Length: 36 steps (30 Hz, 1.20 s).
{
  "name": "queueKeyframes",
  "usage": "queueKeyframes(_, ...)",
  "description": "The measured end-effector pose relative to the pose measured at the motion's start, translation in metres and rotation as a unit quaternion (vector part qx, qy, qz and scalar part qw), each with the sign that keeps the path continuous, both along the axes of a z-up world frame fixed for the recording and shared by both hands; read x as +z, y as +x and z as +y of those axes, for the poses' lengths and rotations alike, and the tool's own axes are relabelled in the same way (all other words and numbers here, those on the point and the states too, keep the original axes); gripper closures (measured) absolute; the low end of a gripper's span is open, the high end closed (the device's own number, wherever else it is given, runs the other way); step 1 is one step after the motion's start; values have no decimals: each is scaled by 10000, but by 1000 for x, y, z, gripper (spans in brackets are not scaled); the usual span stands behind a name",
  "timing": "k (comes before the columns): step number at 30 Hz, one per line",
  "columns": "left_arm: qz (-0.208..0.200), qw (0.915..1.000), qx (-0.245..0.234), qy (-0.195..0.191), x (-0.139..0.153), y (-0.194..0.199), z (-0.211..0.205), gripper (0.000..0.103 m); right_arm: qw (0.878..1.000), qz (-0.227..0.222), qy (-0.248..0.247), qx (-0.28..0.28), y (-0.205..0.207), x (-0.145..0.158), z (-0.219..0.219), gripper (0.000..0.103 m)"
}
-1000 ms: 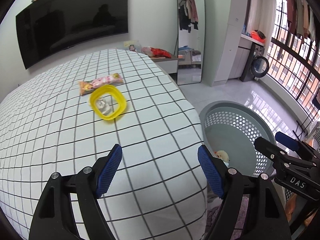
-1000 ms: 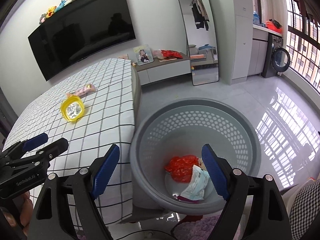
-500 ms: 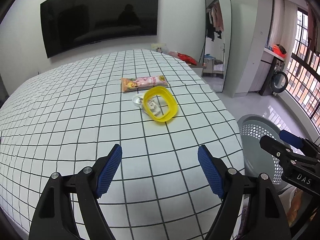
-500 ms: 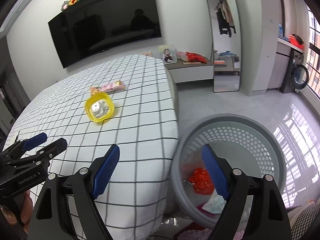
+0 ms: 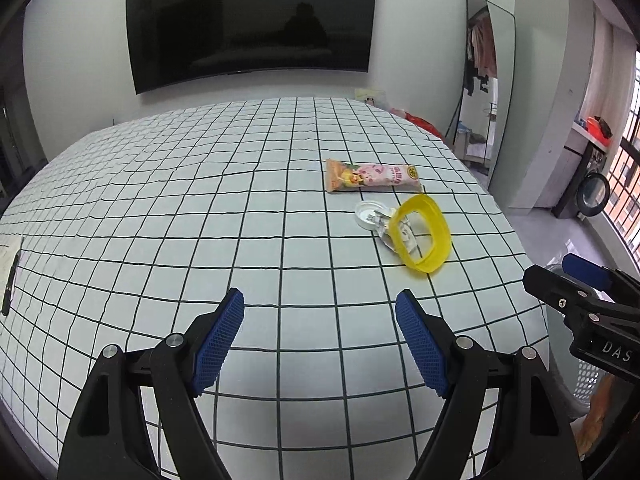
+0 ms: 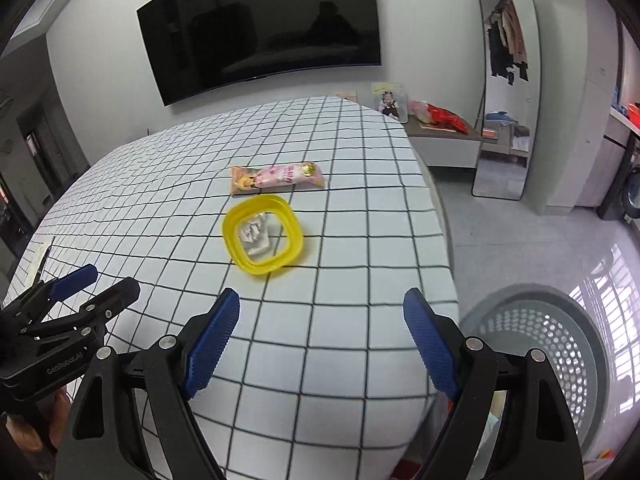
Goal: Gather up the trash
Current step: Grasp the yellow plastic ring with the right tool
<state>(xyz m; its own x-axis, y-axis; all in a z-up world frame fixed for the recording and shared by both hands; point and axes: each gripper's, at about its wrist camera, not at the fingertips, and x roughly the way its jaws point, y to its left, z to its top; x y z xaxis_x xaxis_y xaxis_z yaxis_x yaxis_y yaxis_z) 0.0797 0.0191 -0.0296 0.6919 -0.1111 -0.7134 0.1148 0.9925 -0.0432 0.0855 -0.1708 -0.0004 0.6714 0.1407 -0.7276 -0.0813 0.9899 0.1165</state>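
Note:
A yellow plastic cup lies on its side on the checked bed sheet, with crumpled foil inside and a white lid beside it. A pink snack wrapper lies just beyond. The cup and the wrapper also show in the right wrist view. My left gripper is open and empty, short of the cup. My right gripper is open and empty over the bed's near edge. The grey perforated basket stands on the floor at right.
A wall television hangs behind the bed. A standing mirror and a low cabinet with a red bag stand past the bed's right side. A dark flat object lies at the sheet's left edge.
Both grippers swung left, away from the basket and toward the bed. The cup and wrapper now sit nearer the middle of each view. Both stayed open.

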Motion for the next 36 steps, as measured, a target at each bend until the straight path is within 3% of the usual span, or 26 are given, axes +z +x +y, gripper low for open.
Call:
queueKeyframes(12,60,9996,270,22,-3,27,22,26,9988,26,-171,458,45,-4,32,23)
queueKeyframes(36,280,9990,341,-81,-21,43,33,26,9930,619,-307,954,103,-50,53,22)
